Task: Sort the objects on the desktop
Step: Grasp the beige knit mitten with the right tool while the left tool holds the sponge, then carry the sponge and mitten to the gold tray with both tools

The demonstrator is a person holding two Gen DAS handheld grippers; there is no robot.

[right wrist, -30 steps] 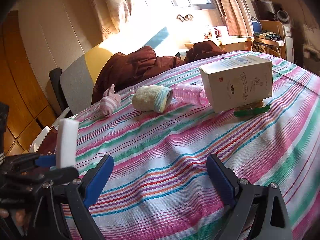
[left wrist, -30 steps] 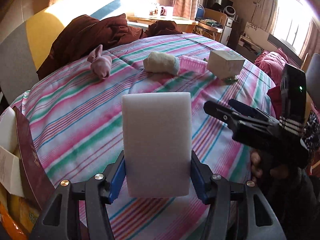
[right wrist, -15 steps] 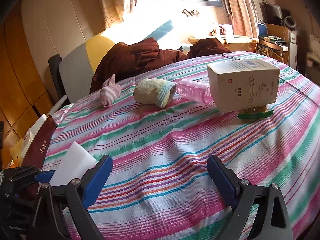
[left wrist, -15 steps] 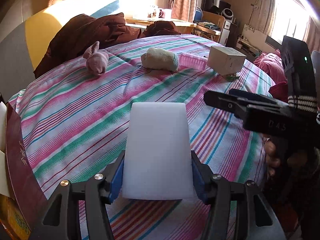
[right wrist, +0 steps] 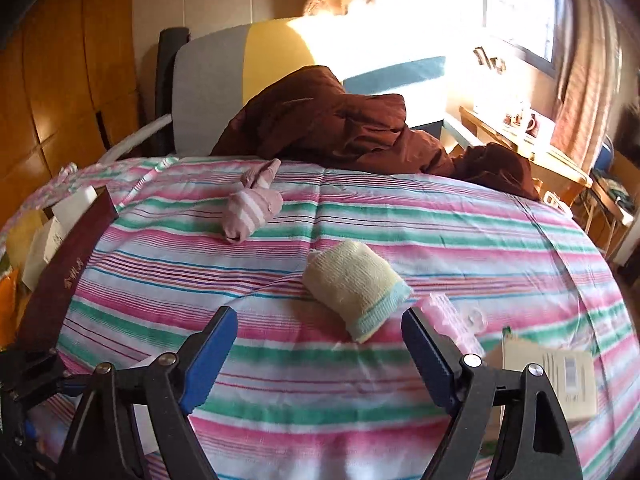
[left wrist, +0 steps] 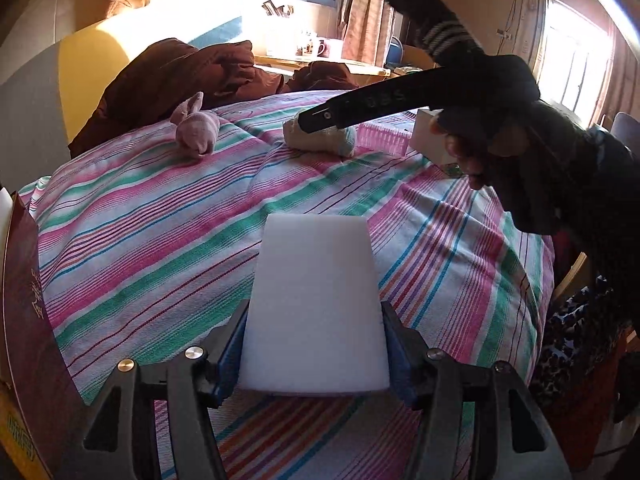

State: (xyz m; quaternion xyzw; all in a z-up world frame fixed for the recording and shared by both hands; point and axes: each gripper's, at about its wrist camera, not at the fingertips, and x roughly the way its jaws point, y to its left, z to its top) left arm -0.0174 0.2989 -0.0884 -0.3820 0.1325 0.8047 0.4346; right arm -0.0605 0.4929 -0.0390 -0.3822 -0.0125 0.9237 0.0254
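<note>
Lengthwise, sponge (left wrist: 314,304) points forward.

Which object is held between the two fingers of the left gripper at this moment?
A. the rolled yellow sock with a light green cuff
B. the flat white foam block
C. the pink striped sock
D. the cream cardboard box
B: in the left wrist view the flat white foam block sits clamped in the left gripper, while the rolled yellow sock and pink striped sock lie on the striped cloth.
</note>
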